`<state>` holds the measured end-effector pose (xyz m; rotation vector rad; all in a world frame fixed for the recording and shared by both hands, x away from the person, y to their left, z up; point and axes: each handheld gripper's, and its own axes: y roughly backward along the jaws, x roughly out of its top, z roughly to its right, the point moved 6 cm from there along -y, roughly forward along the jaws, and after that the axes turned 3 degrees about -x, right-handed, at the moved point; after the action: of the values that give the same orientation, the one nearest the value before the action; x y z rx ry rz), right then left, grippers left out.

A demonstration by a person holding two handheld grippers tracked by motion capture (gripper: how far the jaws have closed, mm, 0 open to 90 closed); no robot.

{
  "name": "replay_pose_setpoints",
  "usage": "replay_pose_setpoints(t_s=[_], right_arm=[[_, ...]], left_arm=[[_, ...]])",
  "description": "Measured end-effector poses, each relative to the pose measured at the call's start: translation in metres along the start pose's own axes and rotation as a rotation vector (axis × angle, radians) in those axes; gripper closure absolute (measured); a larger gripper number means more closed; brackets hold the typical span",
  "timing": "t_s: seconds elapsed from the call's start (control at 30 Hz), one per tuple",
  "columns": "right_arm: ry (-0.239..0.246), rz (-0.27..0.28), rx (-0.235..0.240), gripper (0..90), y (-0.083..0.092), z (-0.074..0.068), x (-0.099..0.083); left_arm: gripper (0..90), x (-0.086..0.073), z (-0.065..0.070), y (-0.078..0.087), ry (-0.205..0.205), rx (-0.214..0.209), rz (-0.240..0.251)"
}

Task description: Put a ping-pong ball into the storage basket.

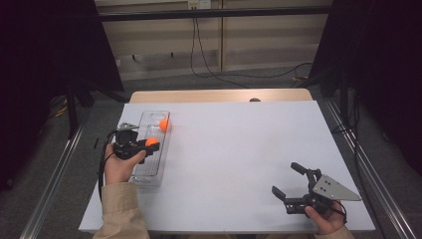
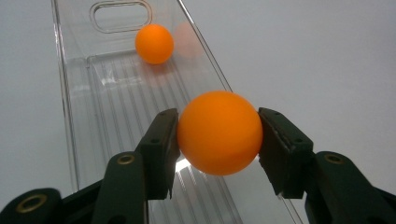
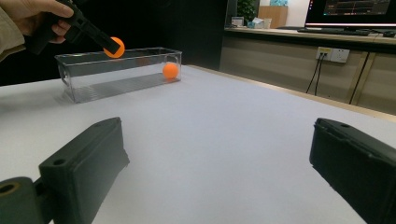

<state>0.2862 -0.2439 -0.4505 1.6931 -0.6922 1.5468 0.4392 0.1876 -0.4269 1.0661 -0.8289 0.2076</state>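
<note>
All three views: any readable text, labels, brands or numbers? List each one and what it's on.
None can be read.
Monitor in the right gripper view: bright lines on a dark screen, too small and blurred to read.
Wall sockets below it: no legible marking.
Held orange ball, second orange ball, clear bin, grey plate on the right gripper: no print visible.

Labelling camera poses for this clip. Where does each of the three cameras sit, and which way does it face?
High view: above the person's side, facing forward and down on the table; both forearms, left gripper and right gripper show.
Left gripper view: rides the left gripper, looking along its black jaws down the clear bin; the jaws clamp an orange ball.
Right gripper view: rides the right gripper low over the table, facing across it; open jaws below, left hand far off.
Shared: all three show the bin, held ball and second ball.
</note>
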Motion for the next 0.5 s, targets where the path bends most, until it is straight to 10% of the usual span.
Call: replay_pose_setpoints(t_s=[0.5], right_arm=[[0.0,0.0,0.0,2.8,-0.0002,0.0001,0.0]], left_arm=[[41.8,0.0,-0.0023,-0.0008,0.009,0.027,0.005]])
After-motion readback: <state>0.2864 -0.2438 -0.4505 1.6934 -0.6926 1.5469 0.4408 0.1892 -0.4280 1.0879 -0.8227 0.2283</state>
